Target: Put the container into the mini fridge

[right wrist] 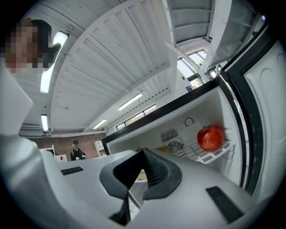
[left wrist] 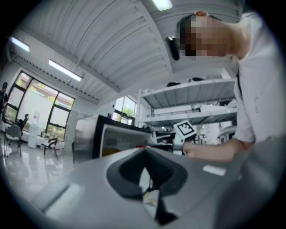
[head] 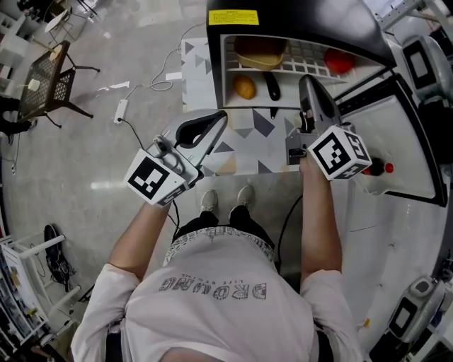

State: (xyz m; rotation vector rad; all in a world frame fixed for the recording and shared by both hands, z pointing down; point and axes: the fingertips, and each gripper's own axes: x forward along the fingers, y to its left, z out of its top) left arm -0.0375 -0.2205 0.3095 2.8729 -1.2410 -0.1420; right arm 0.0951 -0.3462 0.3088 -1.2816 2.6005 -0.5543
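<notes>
The black mini fridge (head: 297, 18) stands open in front of me, its door (head: 403, 134) swung out to the right. On its upper wire shelf sits a tan container (head: 260, 51), with a red apple (head: 340, 62) to the right of it. An orange (head: 244, 87) and a dark long item (head: 272, 85) lie lower down. My left gripper (head: 222, 115) is shut and empty, short of the fridge. My right gripper (head: 306, 80) is also shut and empty, its tips at the fridge's opening. In the right gripper view the apple (right wrist: 210, 137) rests on the white shelf, beyond the closed tips (right wrist: 143, 151).
A patterned mat (head: 248, 141) lies on the floor before the fridge. A small red-capped item (head: 387, 168) sits in the door. At the far left are a mesh chair (head: 49, 78) and a power strip with cables (head: 120, 111). White equipment (head: 417, 304) is on the right.
</notes>
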